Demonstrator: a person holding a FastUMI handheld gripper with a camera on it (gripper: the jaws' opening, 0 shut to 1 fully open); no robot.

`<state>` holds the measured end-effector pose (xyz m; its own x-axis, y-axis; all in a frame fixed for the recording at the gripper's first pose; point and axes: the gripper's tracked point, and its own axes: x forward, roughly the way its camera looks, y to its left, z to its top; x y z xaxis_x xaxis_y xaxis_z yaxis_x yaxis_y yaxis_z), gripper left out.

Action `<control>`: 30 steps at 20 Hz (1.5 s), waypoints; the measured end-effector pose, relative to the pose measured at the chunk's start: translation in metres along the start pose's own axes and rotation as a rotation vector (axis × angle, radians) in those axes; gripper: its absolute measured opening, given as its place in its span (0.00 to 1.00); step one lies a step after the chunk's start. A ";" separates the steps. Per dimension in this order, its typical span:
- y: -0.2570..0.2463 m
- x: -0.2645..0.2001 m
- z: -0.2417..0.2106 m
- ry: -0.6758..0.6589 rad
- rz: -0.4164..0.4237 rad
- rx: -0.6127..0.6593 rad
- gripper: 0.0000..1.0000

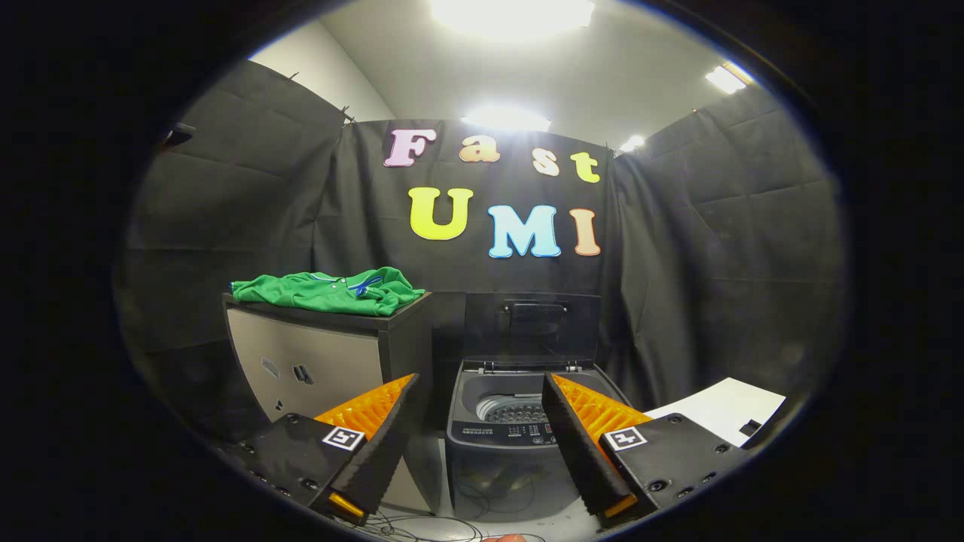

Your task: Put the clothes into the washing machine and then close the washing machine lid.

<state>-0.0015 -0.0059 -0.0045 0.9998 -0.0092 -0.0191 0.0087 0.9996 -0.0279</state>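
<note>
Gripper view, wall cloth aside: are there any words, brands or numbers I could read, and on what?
Dark grey top-loading washing machine, front control strip: print too small to read.
Grey cabinet front, small marks: too small to read.
Open gripper, holding nothing: square black-and-white code tags, no words.
Green polo shirt: no text visible.

The gripper (478, 391) is just hanging in the air, level and pointed straight ahead. Its two fingers (376, 444) are spread wide apart with nothing pinched between them, tips angling in toward each other a little.
</note>
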 end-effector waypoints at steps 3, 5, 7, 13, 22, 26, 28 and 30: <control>0.000 0.002 -0.001 0.005 0.003 -0.012 0.99; 0.001 0.003 -0.001 0.009 0.004 -0.017 0.99; 0.000 0.003 0.000 0.009 0.003 -0.016 0.99; 0.004 0.006 0.008 -0.005 0.013 -0.025 0.99; 0.019 0.032 0.034 0.018 0.062 -0.039 0.99; 0.029 0.056 0.067 0.009 0.074 -0.013 0.99; 0.040 0.069 0.090 -0.001 0.088 0.023 0.99; 0.052 0.082 0.113 -0.015 0.111 0.033 0.99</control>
<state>0.0826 0.0486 0.1051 0.9948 0.1014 -0.0058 -0.1013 0.9948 0.0064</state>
